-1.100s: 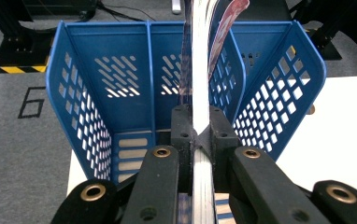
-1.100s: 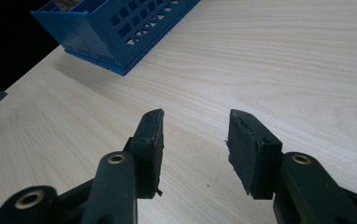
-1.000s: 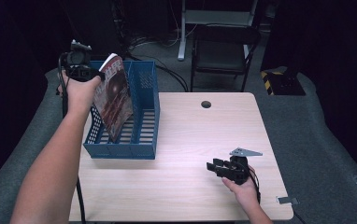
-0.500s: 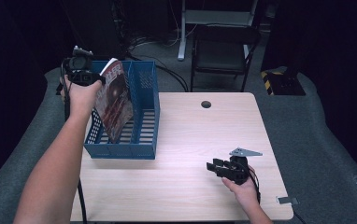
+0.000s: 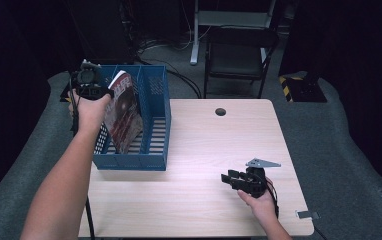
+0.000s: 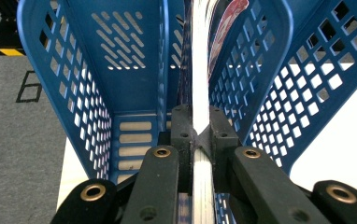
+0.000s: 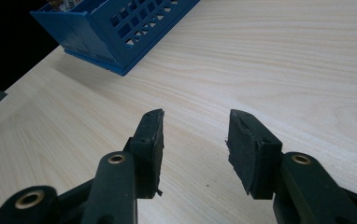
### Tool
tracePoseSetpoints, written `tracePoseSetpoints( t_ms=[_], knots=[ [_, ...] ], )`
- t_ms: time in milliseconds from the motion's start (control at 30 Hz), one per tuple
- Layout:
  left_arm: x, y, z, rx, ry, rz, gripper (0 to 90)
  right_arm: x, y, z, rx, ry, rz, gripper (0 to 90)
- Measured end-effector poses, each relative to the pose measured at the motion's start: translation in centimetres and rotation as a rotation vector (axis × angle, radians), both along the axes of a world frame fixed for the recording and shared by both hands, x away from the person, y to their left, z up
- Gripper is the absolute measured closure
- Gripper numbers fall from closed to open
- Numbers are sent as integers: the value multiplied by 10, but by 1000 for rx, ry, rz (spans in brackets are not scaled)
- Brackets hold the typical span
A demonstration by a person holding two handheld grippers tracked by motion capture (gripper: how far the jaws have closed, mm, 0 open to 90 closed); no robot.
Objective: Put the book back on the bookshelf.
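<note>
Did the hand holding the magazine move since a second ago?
Yes, a little. Against the blue basket, the left tool and its magazine have tipped slightly back toward the basket's far end. The magazine's bottom is inside the basket.

Perforated blue plastic rack (image 5: pixel 151 131), glossy paper magazine (image 5: pixel 124 112), pale wood-grain table (image 5: pixel 219 150)

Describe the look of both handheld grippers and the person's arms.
Both are black. The right gripper has two linkage arms with brass-coloured rivets, dark worn pads, and a grey three-cornered plate on top. The left gripper has matching rivets. The forearms are bare, no sleeves.
</note>
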State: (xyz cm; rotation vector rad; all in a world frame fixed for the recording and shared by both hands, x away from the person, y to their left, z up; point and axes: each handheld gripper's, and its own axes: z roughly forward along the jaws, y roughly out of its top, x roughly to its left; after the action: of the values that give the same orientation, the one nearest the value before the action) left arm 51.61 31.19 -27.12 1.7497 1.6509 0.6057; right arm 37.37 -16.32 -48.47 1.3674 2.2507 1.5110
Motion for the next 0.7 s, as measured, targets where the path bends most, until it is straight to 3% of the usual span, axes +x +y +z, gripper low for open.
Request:
tracePoseSetpoints(
  t_ms=[333, 700],
  knots=[
    [1, -3, -14, 0, -7, -1, 841, 0, 0, 0, 0, -1, 0, 555],
    [-1, -7, -16, 4, -4, -27, 837, 0, 0, 0, 1, -1, 0, 555]
  ],
)
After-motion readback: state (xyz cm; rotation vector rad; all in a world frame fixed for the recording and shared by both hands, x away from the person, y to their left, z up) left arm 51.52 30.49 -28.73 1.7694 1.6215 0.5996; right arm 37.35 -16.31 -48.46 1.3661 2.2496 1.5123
